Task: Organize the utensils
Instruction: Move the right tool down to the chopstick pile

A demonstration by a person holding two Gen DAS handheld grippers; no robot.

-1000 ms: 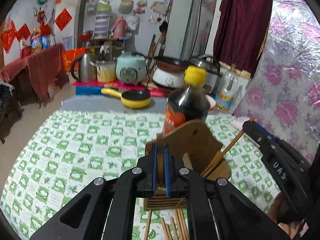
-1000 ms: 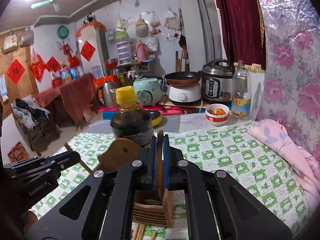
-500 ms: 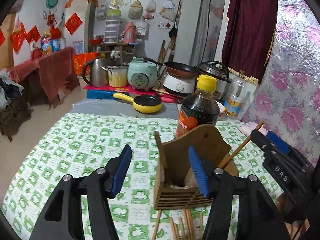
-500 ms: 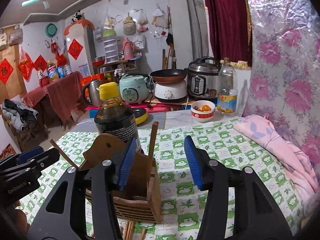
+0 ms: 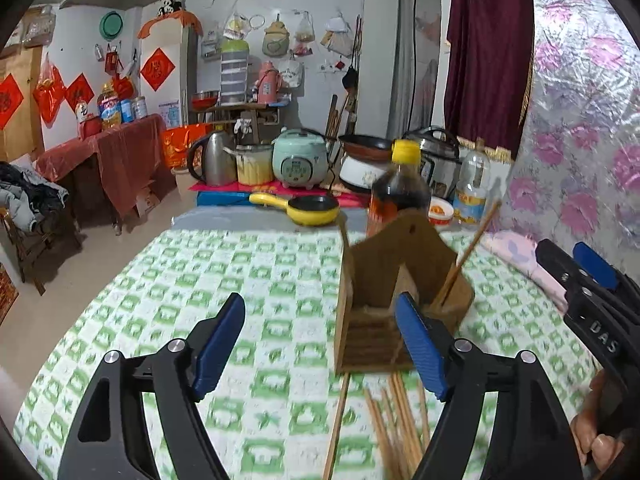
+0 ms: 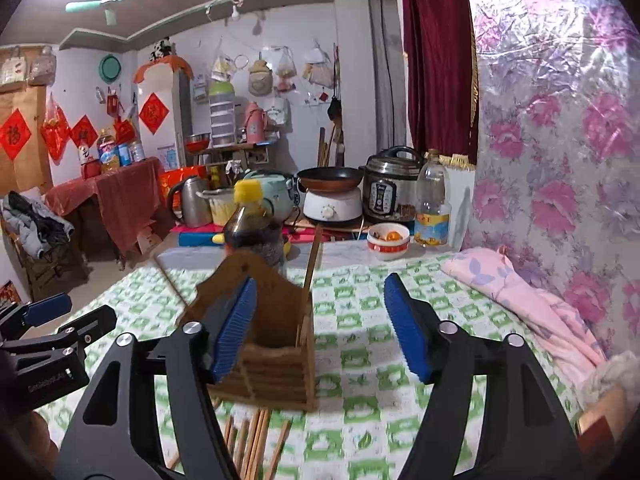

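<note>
A wooden utensil holder (image 5: 384, 296) stands upright on the green-checked tablecloth (image 5: 240, 280); it also shows in the right wrist view (image 6: 272, 344). One chopstick (image 5: 468, 256) leans inside it. Several loose chopsticks (image 5: 396, 424) lie on the cloth in front of it, also seen in the right wrist view (image 6: 248, 436). My left gripper (image 5: 320, 344) is open and empty, just left of the holder. My right gripper (image 6: 320, 332) is open and empty, its left pad (image 6: 234, 326) in front of the holder.
A dark sauce bottle (image 5: 400, 188) with a yellow cap stands right behind the holder. A yellow pan (image 5: 308, 208), a small bowl (image 6: 388, 240), an oil bottle (image 6: 432, 208) and cookers sit at the far edge. A pink cloth (image 6: 520, 300) lies at the right.
Both grippers were shut on the holder's walls a second ago. Both have opened, let go and drawn back; the holder stands free on the cloth.
</note>
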